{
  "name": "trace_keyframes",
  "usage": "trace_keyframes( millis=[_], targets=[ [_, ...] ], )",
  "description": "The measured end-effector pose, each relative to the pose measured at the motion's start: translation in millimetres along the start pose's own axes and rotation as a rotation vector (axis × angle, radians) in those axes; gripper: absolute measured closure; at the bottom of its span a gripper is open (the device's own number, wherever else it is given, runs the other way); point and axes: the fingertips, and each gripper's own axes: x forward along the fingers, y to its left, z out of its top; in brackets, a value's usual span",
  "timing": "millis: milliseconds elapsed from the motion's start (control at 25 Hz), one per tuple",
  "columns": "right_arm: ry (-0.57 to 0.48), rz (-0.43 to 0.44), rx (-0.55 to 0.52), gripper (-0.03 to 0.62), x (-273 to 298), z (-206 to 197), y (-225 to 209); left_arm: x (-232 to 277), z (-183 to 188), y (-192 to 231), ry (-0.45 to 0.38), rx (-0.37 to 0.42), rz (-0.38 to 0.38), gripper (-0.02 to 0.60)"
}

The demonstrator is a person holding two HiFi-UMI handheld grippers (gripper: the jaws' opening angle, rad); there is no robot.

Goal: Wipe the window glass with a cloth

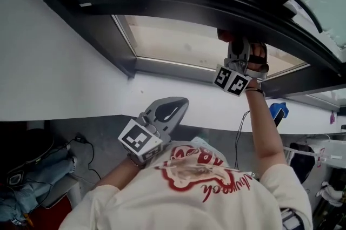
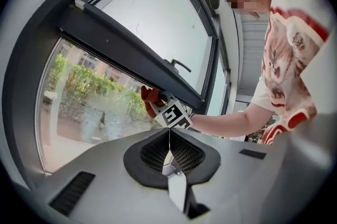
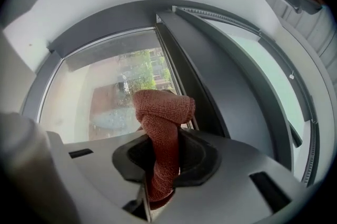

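A red-brown cloth (image 3: pixel 162 128) stands bunched out of my right gripper (image 3: pixel 164 146), whose jaws are shut on it. In the head view the right gripper (image 1: pixel 235 49) is raised at the lower window pane (image 1: pixel 178 42), and the cloth (image 1: pixel 225 35) sits up against the glass just under the dark frame of the tilted sash. The left gripper view shows that cloth (image 2: pixel 149 99) at the pane (image 2: pixel 89 112) too. My left gripper (image 1: pixel 174 108) hangs low near the person's chest, off the window. Its jaws (image 2: pixel 169 132) are shut with nothing between them.
An opened upper sash (image 1: pixel 216 5) with a dark handle (image 1: pixel 294 1) leans inward above the right gripper. A white sill (image 1: pixel 178 94) runs under the pane. Below lie a blue object (image 1: pixel 279 111), cables (image 1: pixel 81 145) and clutter on the floor.
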Motion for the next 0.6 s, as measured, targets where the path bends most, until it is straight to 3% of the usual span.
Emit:
trace_keyframes(
  millis=[200, 600],
  targets=[
    [-0.02, 0.009, 0.061, 0.526, -0.2, -2.1, 12.4, 9.2, 3.5, -0.1, -0.061, -0.027, 0.021, 0.56],
    [-0.033, 0.013, 0.103, 0.531, -0.9, -4.0, 34.7, 4.1, -15.5, 6.6, -0.021, -0.07, 0.037, 0.56]
  ],
)
